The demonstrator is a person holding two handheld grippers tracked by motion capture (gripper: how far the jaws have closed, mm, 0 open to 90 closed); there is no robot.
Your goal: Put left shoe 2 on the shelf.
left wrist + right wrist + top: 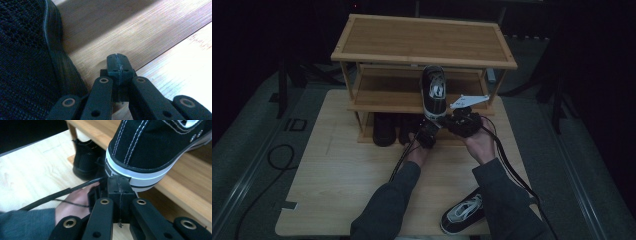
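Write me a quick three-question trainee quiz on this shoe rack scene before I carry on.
1. True or false: the right gripper has its jaws closed together, its tip at the heel of the sneaker on the rack.
2. Where is the second sneaker?
A. on the top shelf
B. on the table, near its front edge
C. in the left gripper
3. Fill in: the dark shoes stand on the rack's ____ level.

Key: 1 true; 2 B; 3 bottom.
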